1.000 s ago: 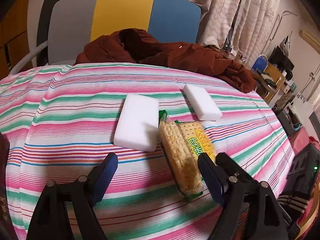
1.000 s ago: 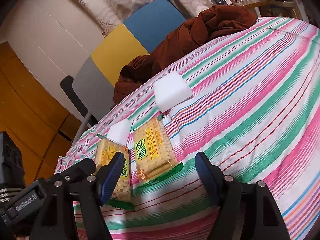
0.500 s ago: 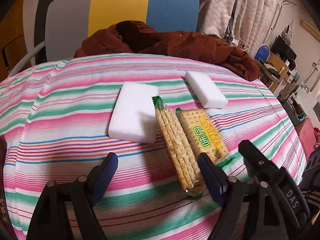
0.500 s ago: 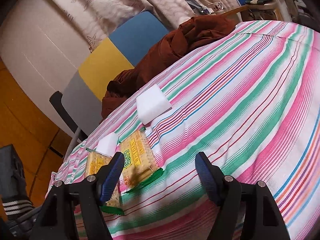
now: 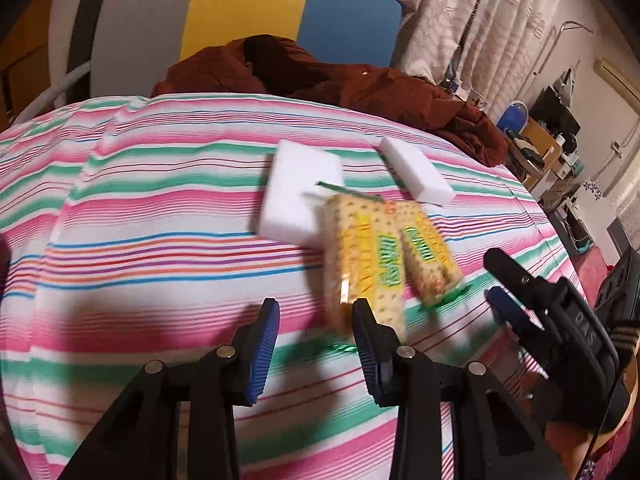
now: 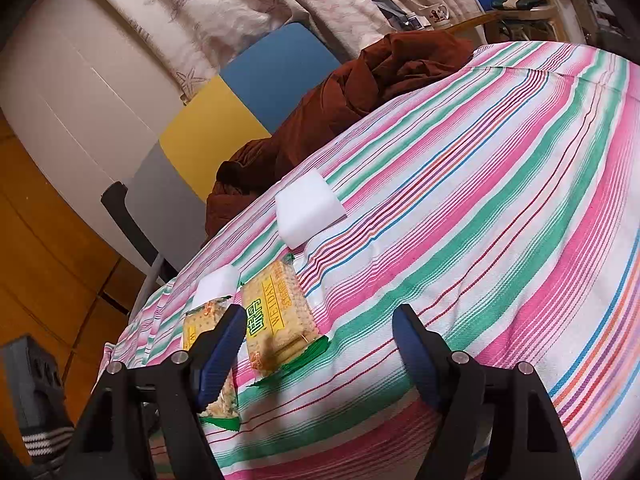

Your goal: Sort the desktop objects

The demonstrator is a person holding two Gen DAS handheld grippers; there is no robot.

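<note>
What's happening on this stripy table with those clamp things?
A person is sorting items with a handheld tool in each hand. Two cracker packets lie side by side, next to two white sponges, on the striped tablecloth. The left tool is open at the near end of the left packet, gripping nothing. The right tool hovers open near the other packet.

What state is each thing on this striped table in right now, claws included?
Left claw: open, empty, low over the cloth.
Right claw: open, empty.
Left cracker pack: sealed, lying flat, blurred.
Right cracker pack: sealed, flat, label up.
Large white sponge: flat, beside the packs.
Small white sponge: flat, apart.
Brown jacket: crumpled at the table's far edge.
</note>
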